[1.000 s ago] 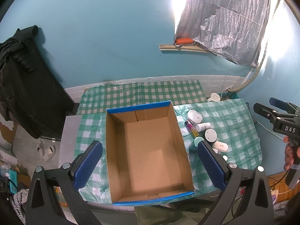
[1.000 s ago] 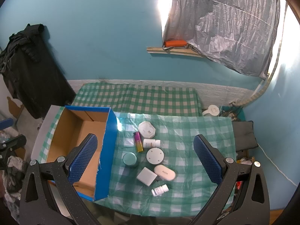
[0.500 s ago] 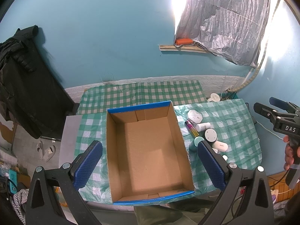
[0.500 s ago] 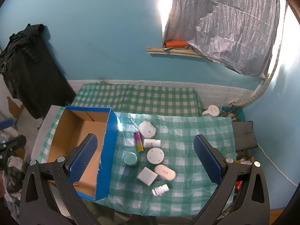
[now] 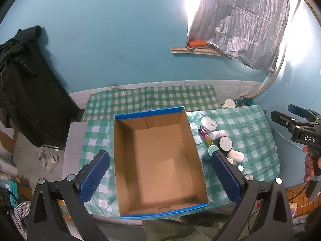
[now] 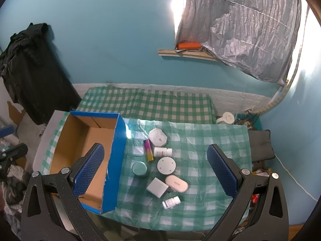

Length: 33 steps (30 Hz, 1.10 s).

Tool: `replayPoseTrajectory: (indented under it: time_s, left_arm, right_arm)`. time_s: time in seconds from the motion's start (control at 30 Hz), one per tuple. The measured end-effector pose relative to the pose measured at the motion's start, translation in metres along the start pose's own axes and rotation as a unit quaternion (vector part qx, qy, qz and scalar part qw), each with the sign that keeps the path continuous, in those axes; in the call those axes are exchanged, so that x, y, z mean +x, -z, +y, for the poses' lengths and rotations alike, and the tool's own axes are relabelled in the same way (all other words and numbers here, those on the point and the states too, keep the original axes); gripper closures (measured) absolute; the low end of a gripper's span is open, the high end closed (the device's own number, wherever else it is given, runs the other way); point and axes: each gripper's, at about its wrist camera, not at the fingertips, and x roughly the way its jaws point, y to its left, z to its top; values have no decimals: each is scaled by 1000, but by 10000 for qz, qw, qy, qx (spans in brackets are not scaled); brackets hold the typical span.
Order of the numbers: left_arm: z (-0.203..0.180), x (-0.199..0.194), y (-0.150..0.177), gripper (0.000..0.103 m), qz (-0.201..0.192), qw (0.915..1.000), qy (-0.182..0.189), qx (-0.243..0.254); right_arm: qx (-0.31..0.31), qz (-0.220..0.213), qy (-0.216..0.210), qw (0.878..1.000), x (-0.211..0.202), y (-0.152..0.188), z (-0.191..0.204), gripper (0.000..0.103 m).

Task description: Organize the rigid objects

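While both tools hang high above the tabletop point(image 6: 210, 180) with nothing in them, you are at the opening step: no item has gone into the open brown cardboard box with the blue outer walls point(image 5: 158, 160), and its floor shows bare.

Your left tool point(image 5: 160, 177) sits over the box, its two blue-padded fingers spread wide, one on each side of the box's long walls, touching nothing. Your right tool point(image 6: 155, 170) is equally wide open and holds nothing; it looks down on the cluster of small rigid things lying on the green-checked plastic cloth just right of the box.

That cluster holds a white octagonal case point(image 6: 157, 137) at the far end, a purple-and-yellow lighter point(image 6: 148, 150) beside a small white bottle lying on its side point(image 6: 163, 152), a round white disc point(image 6: 166, 165), a teal round jar point(image 6: 140, 169), a grey square block point(image 6: 157, 187) touching a pale oval case point(image 6: 176, 183), and nearest you a tiny white vial point(image 6: 171, 202).

As I judge it, your next move is to lower the right tool toward one piece, probably the vial or the oval case, since they lie nearest. Pieces crowd each other, so come straight down and close on one alone.

From the left view your right hand point(image 5: 310, 167) grips the right tool's handle at the far right, well clear of the cloth.
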Motion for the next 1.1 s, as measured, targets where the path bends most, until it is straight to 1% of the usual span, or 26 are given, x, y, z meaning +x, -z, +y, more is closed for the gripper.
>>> replayPoseTrajectory:
  time_s: [0.13, 0.23, 0.33, 0.47, 0.53, 0.63, 0.77, 0.9, 1.1]
  left_arm:
    - [3, -1, 6, 1, 72, 10000, -43, -45]
    - [16, 4, 12, 1, 124, 9998, -94, -121]
    - [32, 16, 20, 1, 279, 9992, -200, -211]
    - [54, 30, 33, 1, 422, 9978, -365, -347]
    - [63, 38, 40, 1, 506, 9969, -461, -386]
    - [77, 52, 50, 2, 683, 9954, -509, -433]
    - [93, 72, 67, 3, 928, 9926, -495, -600]
    - [104, 94, 85, 6, 1126, 9893, -605, -703]
    - [113, 122, 112, 7, 1508, 9840, -670, -676]
  right_arm:
    - [10, 32, -24, 10000, 4, -1, -1, 1]
    - [52, 81, -71, 9999, 9, -2, -5, 1]
    - [148, 157, -81, 9997, 17, -1, -14, 1]
    - [197, 230, -2, 9995, 28, 3, -27, 1]
    - [127, 198, 113, 9997, 34, 6, -32, 1]
    - [48, 251, 221, 9994, 45, 11, -40, 1]
    - [32, 360, 164, 9992, 61, 21, -49, 1]
    - [90, 498, 131, 9986, 77, 34, -55, 1]
    - [214, 762, 214, 9966, 103, 61, -62, 1]
